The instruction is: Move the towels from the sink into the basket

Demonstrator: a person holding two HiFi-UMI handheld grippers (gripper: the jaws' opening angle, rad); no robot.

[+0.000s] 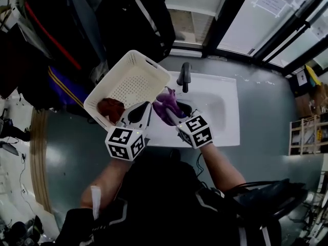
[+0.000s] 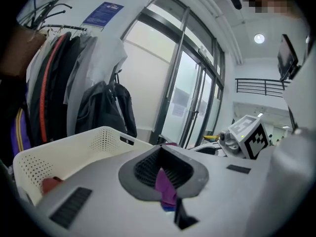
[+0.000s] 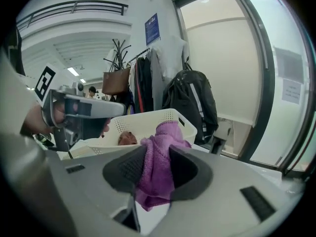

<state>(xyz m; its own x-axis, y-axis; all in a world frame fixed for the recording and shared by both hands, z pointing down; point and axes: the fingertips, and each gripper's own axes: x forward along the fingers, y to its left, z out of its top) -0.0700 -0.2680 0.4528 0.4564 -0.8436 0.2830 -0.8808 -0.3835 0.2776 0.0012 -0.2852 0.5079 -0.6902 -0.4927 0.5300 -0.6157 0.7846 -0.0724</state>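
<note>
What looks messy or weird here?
Nothing looks spilled or broken. The only unusual bit: one purple towel is clamped by both the left hand-held gripper and the right hand-held gripper at once, above the sink. A reddish towel lies in the white basket.

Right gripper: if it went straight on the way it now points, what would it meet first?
Probably the white basket, near its rim, though depth is hard to judge. The right gripper is shut on the purple towel, which would touch it first.
</note>
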